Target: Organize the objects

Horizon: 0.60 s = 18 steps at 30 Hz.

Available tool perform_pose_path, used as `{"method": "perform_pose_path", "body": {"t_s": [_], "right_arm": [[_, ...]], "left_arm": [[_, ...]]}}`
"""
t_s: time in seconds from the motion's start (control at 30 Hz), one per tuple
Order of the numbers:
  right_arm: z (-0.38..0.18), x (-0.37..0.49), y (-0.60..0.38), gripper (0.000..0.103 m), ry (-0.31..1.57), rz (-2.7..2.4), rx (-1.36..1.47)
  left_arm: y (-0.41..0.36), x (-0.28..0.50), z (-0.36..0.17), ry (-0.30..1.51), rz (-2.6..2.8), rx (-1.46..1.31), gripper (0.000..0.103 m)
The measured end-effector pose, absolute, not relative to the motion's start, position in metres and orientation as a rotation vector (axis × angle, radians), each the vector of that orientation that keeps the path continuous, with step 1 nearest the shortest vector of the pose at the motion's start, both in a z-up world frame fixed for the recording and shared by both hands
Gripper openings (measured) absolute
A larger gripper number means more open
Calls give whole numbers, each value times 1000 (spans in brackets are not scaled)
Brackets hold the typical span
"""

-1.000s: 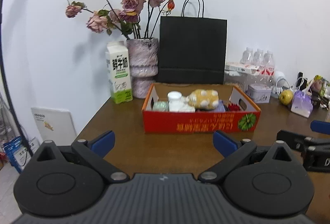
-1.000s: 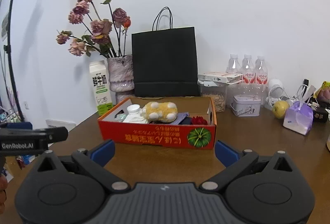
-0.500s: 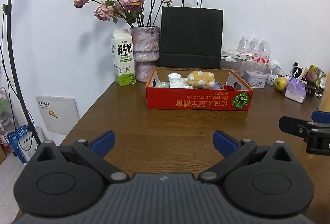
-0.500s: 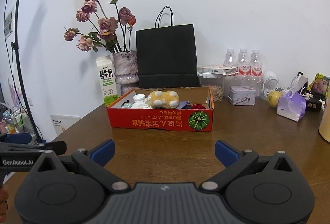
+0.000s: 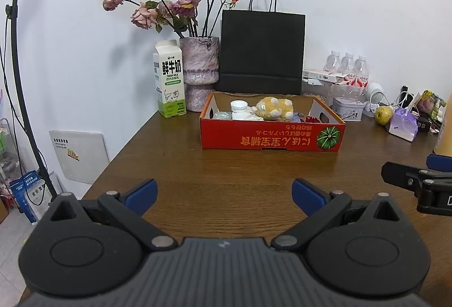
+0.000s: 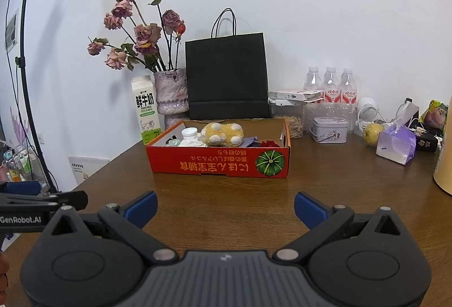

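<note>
Left gripper [image 5: 224,192], right gripper [image 6: 226,206] spread, empty; red box [image 5: 271,137] contents partly hidden.

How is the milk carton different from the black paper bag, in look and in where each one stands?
The milk carton is white and green with printed text and a cow picture; the black paper bag is plain black with thin loop handles. The carton is narrow and shorter; the bag is wide and taller. The carton stands left of the pink vase, the bag right of it, behind the red cardboard box. Both stand upright near the wall.
</note>
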State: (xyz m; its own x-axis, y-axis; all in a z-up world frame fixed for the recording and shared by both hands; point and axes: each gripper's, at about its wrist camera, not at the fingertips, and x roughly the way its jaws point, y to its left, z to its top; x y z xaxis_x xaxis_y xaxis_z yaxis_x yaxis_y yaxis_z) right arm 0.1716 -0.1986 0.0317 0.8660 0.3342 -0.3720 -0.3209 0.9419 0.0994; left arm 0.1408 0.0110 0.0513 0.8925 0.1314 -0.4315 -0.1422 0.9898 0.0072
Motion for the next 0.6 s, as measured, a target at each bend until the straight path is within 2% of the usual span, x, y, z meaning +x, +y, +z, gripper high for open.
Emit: {"method": "perform_pose_path", "body": {"t_s": [0.6], "right_arm": [[26,171,-200,103,400,341,33]], "left_arm": [[10,141,49,457,143,-24,103]]}}
